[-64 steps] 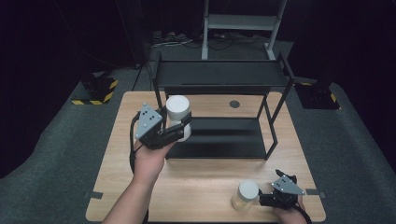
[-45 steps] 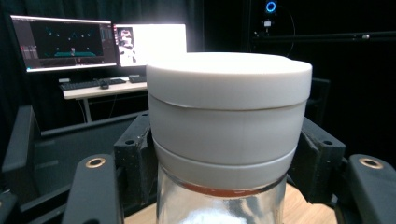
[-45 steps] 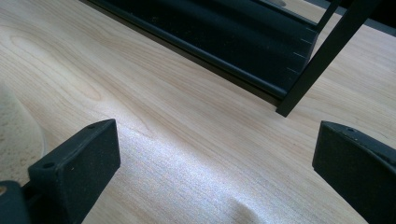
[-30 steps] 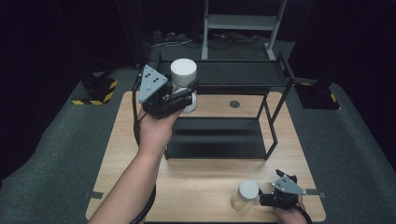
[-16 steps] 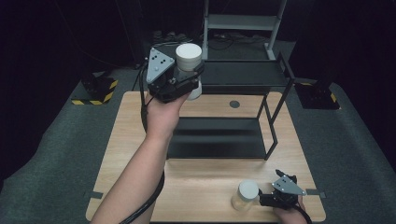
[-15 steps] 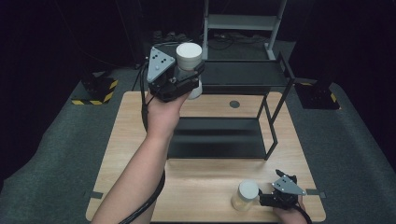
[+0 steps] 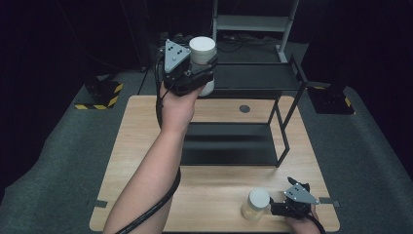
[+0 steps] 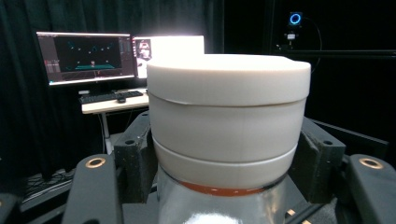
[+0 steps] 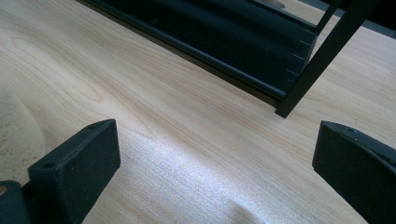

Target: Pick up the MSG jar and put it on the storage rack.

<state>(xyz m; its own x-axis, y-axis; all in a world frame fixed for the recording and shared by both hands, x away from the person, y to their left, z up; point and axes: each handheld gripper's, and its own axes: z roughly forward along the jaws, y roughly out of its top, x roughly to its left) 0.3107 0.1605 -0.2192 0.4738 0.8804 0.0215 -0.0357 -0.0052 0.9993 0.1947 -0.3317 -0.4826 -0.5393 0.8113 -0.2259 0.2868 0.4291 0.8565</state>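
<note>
Overhead table [image 7: 146, 146] view, two close finger-cams

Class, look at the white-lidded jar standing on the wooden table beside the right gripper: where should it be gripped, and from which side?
Grip the white-lidded jar around its round body below the lid, coming level from its right, where the open right gripper lies; it stands upright.

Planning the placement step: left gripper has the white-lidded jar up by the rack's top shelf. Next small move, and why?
Probably carry the jar forward and to the right over the top shelf, then lower it. The left gripper clamps it below the lid, upright, level with the shelf's left end; that shelf looks bare. The right gripper rests open beside the second jar.
</note>
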